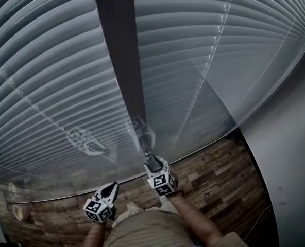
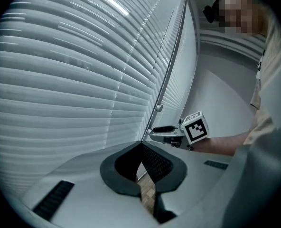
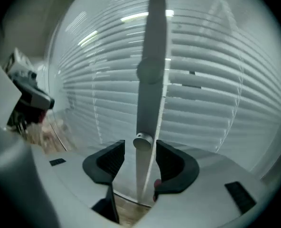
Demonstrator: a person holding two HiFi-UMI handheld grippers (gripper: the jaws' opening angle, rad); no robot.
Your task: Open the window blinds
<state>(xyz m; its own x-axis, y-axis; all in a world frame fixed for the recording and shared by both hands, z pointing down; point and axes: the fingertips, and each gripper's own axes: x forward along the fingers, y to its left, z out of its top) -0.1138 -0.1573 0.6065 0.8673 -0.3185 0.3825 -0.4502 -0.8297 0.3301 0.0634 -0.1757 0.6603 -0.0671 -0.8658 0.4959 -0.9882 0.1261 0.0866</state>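
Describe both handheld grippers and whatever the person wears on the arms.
The left gripper and right gripper match: smooth pale grey shells with small black slots, ending in dark curved jaws with ribbed pads. Each carries a white cube printed with black square markers. No cables show. The forearms have no sleeves; a light beige shirt shows.
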